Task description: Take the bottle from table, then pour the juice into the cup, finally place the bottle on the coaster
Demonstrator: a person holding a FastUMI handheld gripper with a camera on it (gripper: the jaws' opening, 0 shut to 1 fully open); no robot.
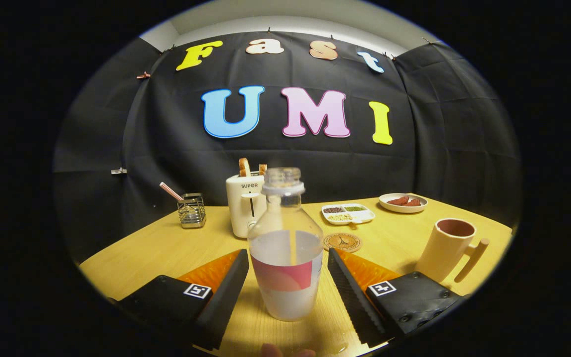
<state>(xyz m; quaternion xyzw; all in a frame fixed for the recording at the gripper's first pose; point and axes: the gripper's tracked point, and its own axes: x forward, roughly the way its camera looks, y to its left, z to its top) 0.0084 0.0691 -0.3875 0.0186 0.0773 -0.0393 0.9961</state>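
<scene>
Bottle (285, 248) stands upright on the wooden worktop (166, 253), between the two fingers of the gripper (288, 275), whose jaws are spread wide with a gap left on either side of it, touching nothing. It is clear plastic, uncapped, with a pale liquid up to roughly its shoulder and a label band with a pink patch round its lower half. At the far left, a small wire holder (191, 210) with a striped stick leaning out of it sits close to the worktop's far edge, and between it and the left finger lies an open stretch of bare wood. Just behind the bottle on its left stands a cream toaster (243, 203) with slices of toast poking from its slots. Right of the bottle and a little beyond the right finger lies the round coaster (342, 242), bare on top. Farther back is a white divided dish (348, 213) with different small grains or beans in its compartments, and beyond that, near the far right edge, a plate (403, 203) bearing reddish-brown pieces of food. Nearest on the right stands the cup (446, 248), a cream mug with a peg handle pointing right; what shows of its inside looks empty. Open wood lies between the coaster and the cup.
</scene>
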